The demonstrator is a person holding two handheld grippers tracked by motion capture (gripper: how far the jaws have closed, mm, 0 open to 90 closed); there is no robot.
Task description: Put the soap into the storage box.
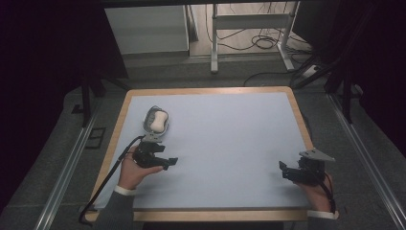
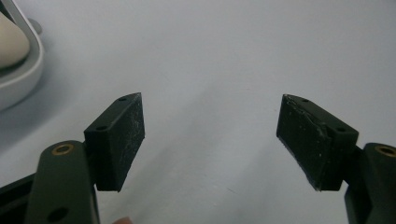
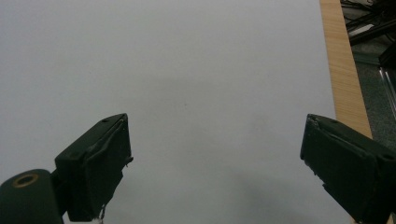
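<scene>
- Two grippers low in the high view – left gripper point(image 1: 171, 161) lower left, right gripper point(image 1: 283, 171) lower right, jaws of both spread apart, nothing between.
- Pale soap point(image 1: 159, 120) in grey dish point(image 1: 148, 118), upper left, just beyond left gripper.

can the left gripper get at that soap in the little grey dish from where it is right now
Probably yes. The left gripper sits just on the near side of the grey dish holding the soap, its jaws are open and hold nothing, and only bare table mat lies between. It would have to turn toward the dish first.
</scene>
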